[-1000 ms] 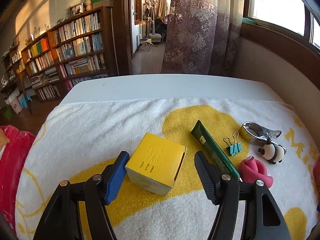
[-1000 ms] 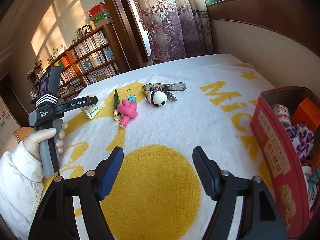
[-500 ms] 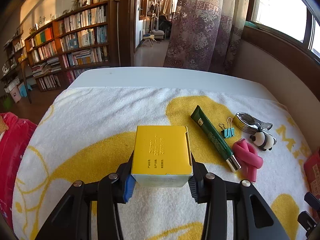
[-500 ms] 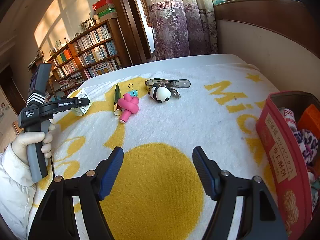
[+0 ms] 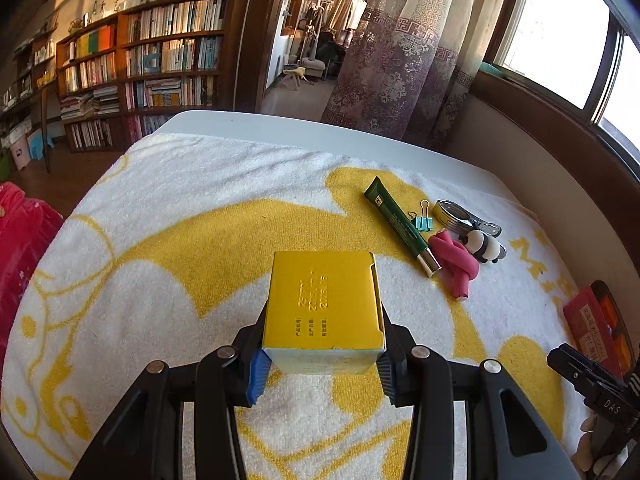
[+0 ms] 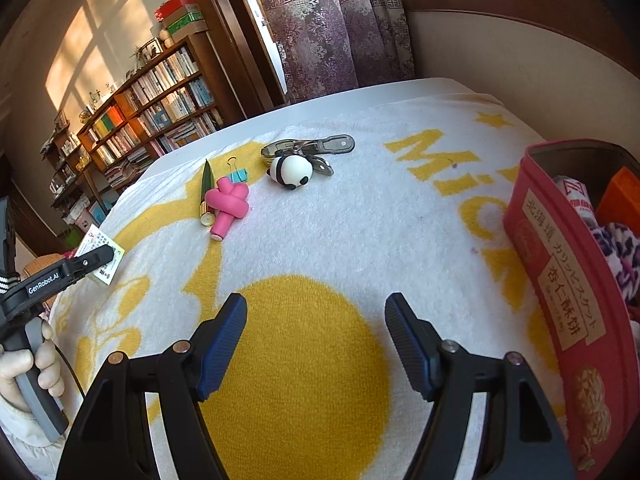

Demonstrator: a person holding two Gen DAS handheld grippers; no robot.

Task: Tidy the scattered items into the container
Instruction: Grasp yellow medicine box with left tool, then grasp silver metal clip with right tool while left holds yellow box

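My left gripper [image 5: 320, 364] is shut on a yellow box [image 5: 324, 304] and holds it just above the towel. The box [image 6: 105, 256] shows again at the far left of the right wrist view, clamped in that gripper. A green tube [image 5: 402, 226], a teal binder clip [image 5: 424, 220], a pink knotted toy [image 5: 456, 266], a panda figure [image 5: 486, 246] and a metal clip [image 5: 460, 214] lie together at the back right. My right gripper [image 6: 316, 340] hangs open over the yellow circle of the towel, nothing between its fingers. The red container [image 6: 560, 280] stands to its right, holding several items.
A white and yellow towel [image 5: 180, 208] covers the table. A wall and window ledge run along the right side. A bookshelf [image 5: 140, 76] and a doorway stand beyond the far edge. Red fabric [image 5: 24, 248] lies past the left edge. A hand [image 6: 24, 364] holds the left gripper's handle.
My left gripper closed on the yellow box, lifted it off the towel and carried it to the right toward the container. The right gripper stayed nearly where it was, open.
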